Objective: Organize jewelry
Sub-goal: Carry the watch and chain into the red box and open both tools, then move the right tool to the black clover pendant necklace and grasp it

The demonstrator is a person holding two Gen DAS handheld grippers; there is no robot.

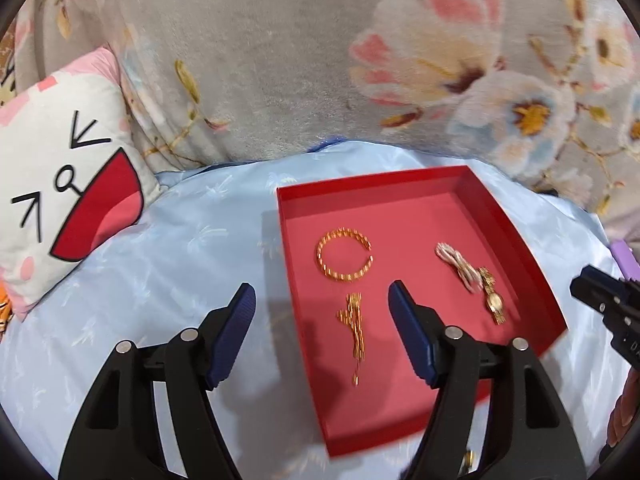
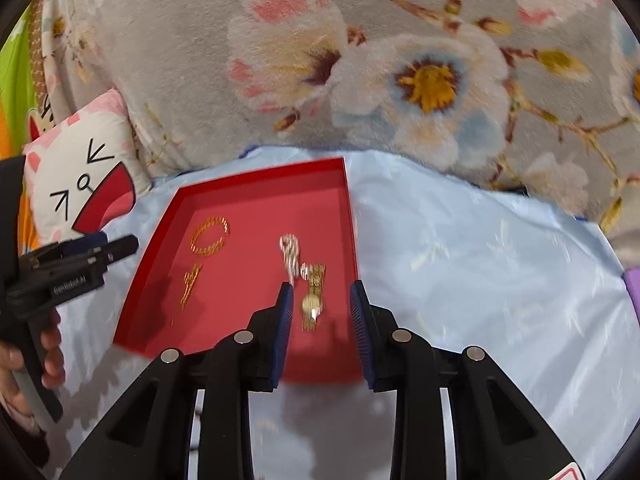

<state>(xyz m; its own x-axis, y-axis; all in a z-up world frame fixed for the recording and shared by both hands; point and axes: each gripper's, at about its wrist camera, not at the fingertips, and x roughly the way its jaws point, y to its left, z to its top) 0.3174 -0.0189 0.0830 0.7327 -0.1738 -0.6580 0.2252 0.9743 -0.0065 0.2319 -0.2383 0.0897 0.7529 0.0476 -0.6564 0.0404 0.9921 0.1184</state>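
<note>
A red tray (image 1: 372, 179) lies on a light blue cloth. In it are a gold bangle (image 1: 345, 254), a gold chain (image 1: 354, 328), a pale pinkish chain (image 1: 458, 264) and a gold watch (image 1: 492, 296). My left gripper (image 1: 320, 292) hovers open over the tray's left part, above the gold chain, with nothing between its pads. In the right wrist view the tray (image 2: 260, 172) holds the same bangle (image 2: 210, 236), gold chain (image 2: 190, 284), pale chain (image 2: 290, 254) and watch (image 2: 314, 298). My right gripper (image 2: 321, 287) is open above the watch, pads apart from it.
A cartoon-face pillow (image 1: 60, 184) sits at the left and a floral plush blanket (image 1: 320, 60) rises behind. The blue cloth (image 1: 180, 260) spreads around the tray. A purple object (image 2: 632, 284) shows at the right edge. A hand (image 2: 48, 344) holds the left gripper's handle.
</note>
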